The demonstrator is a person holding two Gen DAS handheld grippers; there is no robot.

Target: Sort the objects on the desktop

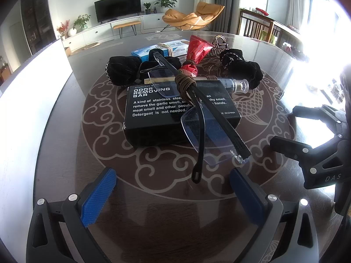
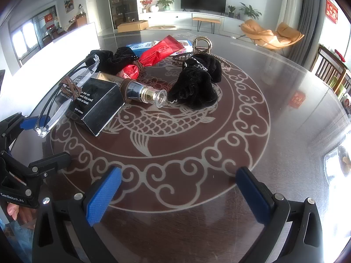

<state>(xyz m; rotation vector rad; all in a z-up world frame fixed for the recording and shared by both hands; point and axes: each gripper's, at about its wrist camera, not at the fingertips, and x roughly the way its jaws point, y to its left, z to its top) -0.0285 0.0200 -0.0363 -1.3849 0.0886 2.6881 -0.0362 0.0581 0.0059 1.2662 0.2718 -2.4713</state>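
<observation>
Left gripper point(image 1: 173, 195) gapes just short of the glasses point(image 1: 197, 118).

Daylight floods in from the window point(image 1: 318, 28) to the right of the left gripper point(image 1: 173, 195), blowing that edge to white. The glass table point(image 2: 285, 100) carries sheen and reflections (strongest on its right). Fisheye bending curves the edges; corners vignette dark.

My left gripper point(image 1: 173, 197) and right gripper point(image 2: 178, 194) are black plastic frames with cut-out slots, silver screws and ribbed blue finger pads point(image 2: 103, 197), lettered "DAS" and "GenRobot.AI" on their sides.
</observation>
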